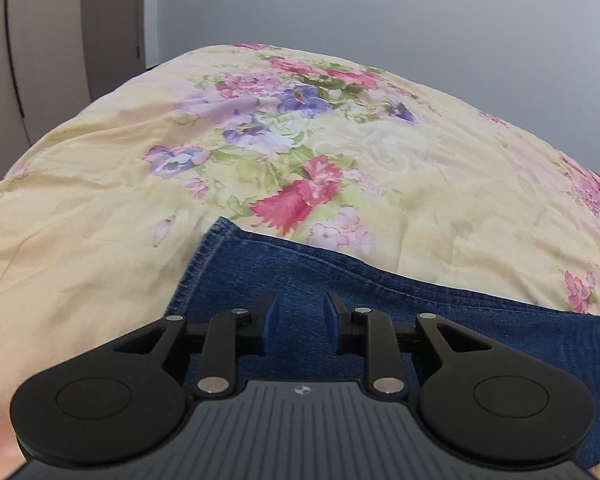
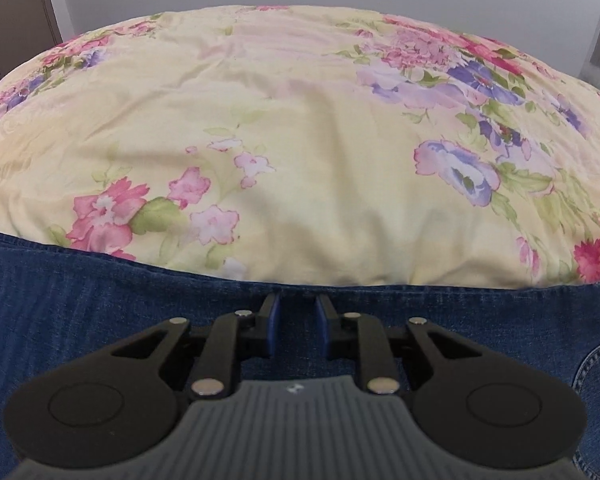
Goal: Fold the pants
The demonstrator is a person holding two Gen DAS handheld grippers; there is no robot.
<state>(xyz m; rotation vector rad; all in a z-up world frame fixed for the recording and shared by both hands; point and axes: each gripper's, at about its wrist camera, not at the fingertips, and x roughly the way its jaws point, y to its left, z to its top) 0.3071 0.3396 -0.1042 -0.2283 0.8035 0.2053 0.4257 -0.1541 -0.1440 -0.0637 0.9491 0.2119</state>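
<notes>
The pants [image 1: 340, 300], blue denim, lie flat on a bed covered by a floral bedspread [image 1: 380, 152]. In the left wrist view a stitched hem end of the pants sits just ahead and left of the left gripper [image 1: 300, 322], with the long edge running off to the right. In the right wrist view the pants [image 2: 100, 300] span the whole frame, their far edge straight against the bedspread [image 2: 300, 120]; curved pocket stitching shows at the right margin.

Left gripper: jaws spread, hovering over the denim near the hem, holding nothing. Contact with the cloth cannot be confirmed.

Right gripper [image 2: 296, 324]: jaws spread, fingertips close to the far edge of the pants, holding nothing.

Handling assessment: denim is judged moderately heavy, limp yet thicker and stiffer than light cloth, not slippery, not fragile. Seams and hem are bulkier and should give the firmest pinch. Recommended hold: left gripper at the stitched hem edge, right gripper at the far long edge directly ahead of its fingertips. Both layers should be taken together, or the fold may drag one layer. The soft bedspread beneath may bunch if pinched too deeply.

Beyond the bed: a plain grey wall [image 1: 380, 8] and a pale cabinet [image 1: 40, 40] to the left.
</notes>
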